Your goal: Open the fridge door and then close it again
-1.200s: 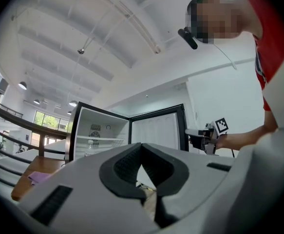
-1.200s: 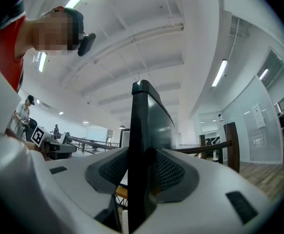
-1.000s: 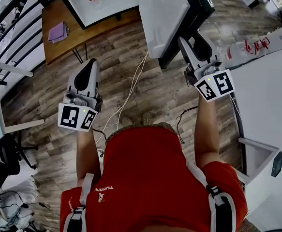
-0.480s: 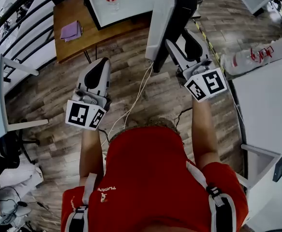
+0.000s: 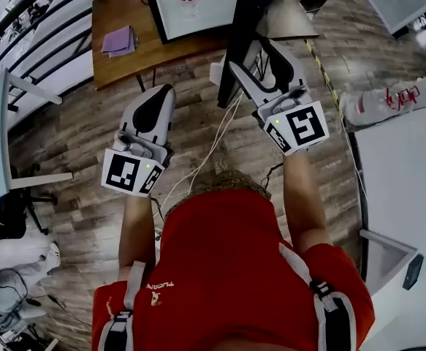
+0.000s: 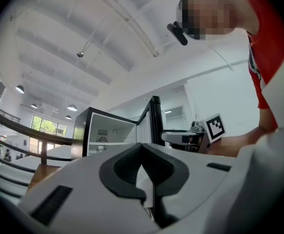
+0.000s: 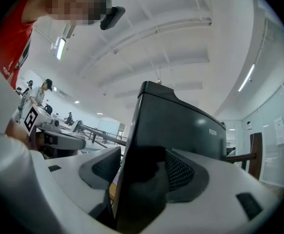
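Observation:
The black fridge [image 5: 198, 6] stands open, its white inside and a bottle showing. Its dark door [image 5: 243, 35] juts out toward me, nearly edge-on. My right gripper [image 5: 260, 55] straddles the door's free edge. Its jaws are opening, and in the right gripper view the door [image 7: 180, 126] fills the gap of this gripper [image 7: 137, 174] with a slit of daylight beside the left pad [image 7: 100, 167]. My left gripper [image 5: 158, 102] hovers left of the door, shut and empty. The left gripper view shows this gripper [image 6: 142, 167], the fridge [image 6: 107, 130] and the right gripper [image 6: 185, 138].
A wooden table [image 5: 147, 46] with a purple cloth [image 5: 118, 41] stands left of the fridge. A white cable [image 5: 205, 152] runs over the plank floor. A white table [image 5: 402, 181] and wrapped bottles [image 5: 377, 101] are at the right. Railings and a chair are at the left.
My right gripper has moved left with the door's edge, its jaws widening, and the door has swung left toward the fridge opening. My left gripper has drifted a little forward, still shut.

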Tool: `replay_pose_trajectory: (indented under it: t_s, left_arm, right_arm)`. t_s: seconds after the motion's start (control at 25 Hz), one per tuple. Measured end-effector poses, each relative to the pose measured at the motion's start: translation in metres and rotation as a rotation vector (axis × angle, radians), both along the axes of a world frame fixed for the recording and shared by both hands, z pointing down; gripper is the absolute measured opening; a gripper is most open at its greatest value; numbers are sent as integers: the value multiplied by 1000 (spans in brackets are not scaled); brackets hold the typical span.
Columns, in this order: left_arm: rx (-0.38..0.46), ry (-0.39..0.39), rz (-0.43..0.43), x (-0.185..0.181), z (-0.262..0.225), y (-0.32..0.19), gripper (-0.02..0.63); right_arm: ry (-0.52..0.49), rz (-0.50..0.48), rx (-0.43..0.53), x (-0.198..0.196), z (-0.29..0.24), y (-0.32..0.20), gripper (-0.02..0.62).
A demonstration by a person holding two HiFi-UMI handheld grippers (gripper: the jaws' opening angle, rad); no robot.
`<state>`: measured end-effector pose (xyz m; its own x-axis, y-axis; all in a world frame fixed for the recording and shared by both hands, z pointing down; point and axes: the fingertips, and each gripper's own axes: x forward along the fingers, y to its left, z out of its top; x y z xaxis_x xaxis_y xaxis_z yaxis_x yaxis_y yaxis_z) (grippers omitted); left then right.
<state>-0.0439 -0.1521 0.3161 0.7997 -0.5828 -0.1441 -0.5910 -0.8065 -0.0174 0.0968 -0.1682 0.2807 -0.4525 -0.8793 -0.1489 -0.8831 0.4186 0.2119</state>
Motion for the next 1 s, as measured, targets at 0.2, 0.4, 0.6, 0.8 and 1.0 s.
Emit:
replay_pose_trajectory:
  t_s: [0.2, 0.4, 0.6, 0.8, 1.0]
  left_arm:
    - [-13, -17, -39, 0, 2, -28, 9]
    - [-19, -16, -99, -4, 2, -57, 9]
    - [-25, -10, -150, -5, 2, -87, 9]
    - [-28, -8, -212, -9, 5, -111, 9]
    - [-32, 12, -247, -14, 2, -133, 9]
  right_arm:
    - [6, -86, 9, -21, -1, -28, 281]
    - [12, -175, 17, -37, 1, -58, 279]
    - [7, -236, 10, -45, 5, -92, 262]
    - [6, -256, 0, -50, 11, -128, 162]
    - [21, -246, -18, -52, 19, -161, 101]
